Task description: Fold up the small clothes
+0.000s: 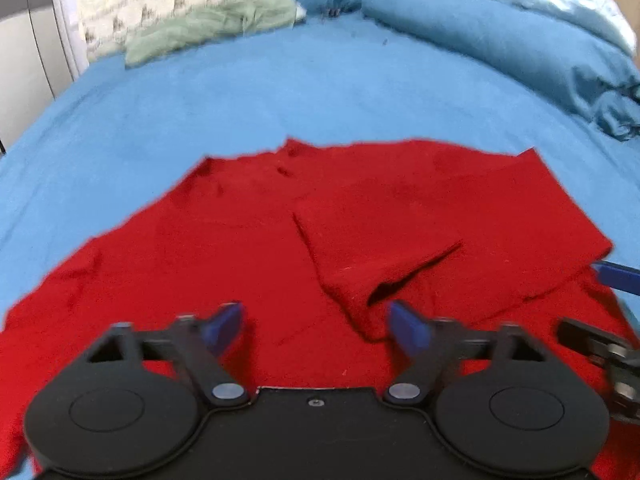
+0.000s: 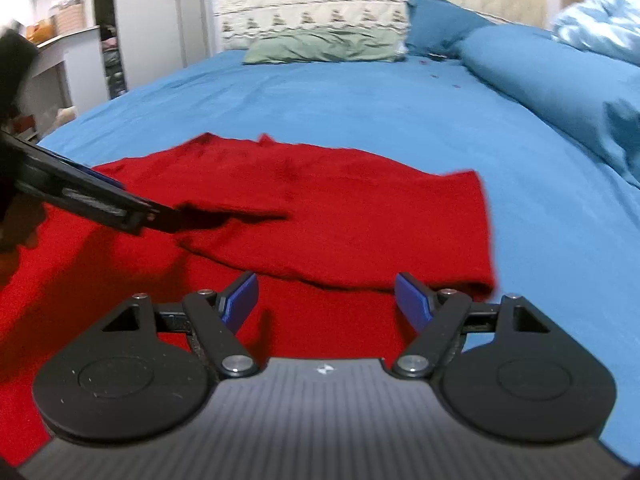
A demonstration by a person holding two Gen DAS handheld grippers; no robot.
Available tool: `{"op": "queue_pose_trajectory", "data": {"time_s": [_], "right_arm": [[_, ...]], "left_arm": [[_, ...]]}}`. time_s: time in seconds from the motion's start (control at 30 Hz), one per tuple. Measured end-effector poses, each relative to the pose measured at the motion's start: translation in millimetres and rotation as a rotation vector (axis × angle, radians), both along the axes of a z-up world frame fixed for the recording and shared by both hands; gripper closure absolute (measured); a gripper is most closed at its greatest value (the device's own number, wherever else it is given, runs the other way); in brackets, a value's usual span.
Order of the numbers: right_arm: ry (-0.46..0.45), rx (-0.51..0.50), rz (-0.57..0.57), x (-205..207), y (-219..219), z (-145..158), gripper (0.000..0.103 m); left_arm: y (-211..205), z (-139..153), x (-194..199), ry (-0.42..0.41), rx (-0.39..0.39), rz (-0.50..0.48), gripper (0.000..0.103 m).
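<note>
You have a red garment (image 1: pixel 248 248) of matt, fuzzy knit cloth on a smooth matt blue bedsheet (image 1: pixel 280 92). Both grippers (image 1: pixel 316 324) (image 2: pixel 326 296) show matt black plastic, blue pads (image 2: pixel 240 300), shiny metal pivots.

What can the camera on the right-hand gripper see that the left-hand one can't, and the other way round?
Only the right wrist view shows the room beside the bed: a tall grey cabinet and a shelf with baskets. It also shows the left gripper from the side.

Only the left wrist view shows the red garment's near-left part spreading out, and the edge of the right gripper.

Both show the red garment with one side folded over, the blue sheet, the green cloth, the blue pillows, and open jaws holding nothing.
</note>
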State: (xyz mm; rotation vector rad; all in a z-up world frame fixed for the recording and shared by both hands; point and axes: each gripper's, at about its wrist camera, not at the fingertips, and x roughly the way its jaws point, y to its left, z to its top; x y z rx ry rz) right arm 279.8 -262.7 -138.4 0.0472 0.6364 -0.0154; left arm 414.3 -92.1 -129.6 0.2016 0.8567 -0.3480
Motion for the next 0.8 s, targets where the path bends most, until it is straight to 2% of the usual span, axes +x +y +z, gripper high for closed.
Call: {"op": "queue_pose_trajectory", "data": {"time_s": [0.03,0.13,0.23,0.33,0.43,0.53,0.8], "right_arm": [[-0.001,0.013,-0.007,-3,-7,0,0.012],[0.000,0.029,-0.026,-10,-20,-4,0.011],[0.006,0.021,-0.057,-9,-27,-6,0.011],[0.019,0.014,-0.144,-7,-35,-9,0.011],[0.056,0.001,-0.217,-1,-41,-13,0.011],[0.066,0.020,-0.226,-2,-46,-16,0.011],[0.067,0.033,-0.244,3,-49,-16,0.011]], "left_arm": [[-2,-5,7,0.019,-0.016,0.013,0.040],[-2,-14,18,0.021,-0.068,0.048,0.042],[10,-14,23,0.014,-0.141,0.107,0.055],[33,-13,22,0.009,-0.228,0.171,0.056],[48,-17,19,-0.006,-0.277,0.188,0.056],[57,-22,18,-0.004,-0.339,0.203,0.056],[90,-27,4,0.032,-0.628,0.390,0.058]]}}
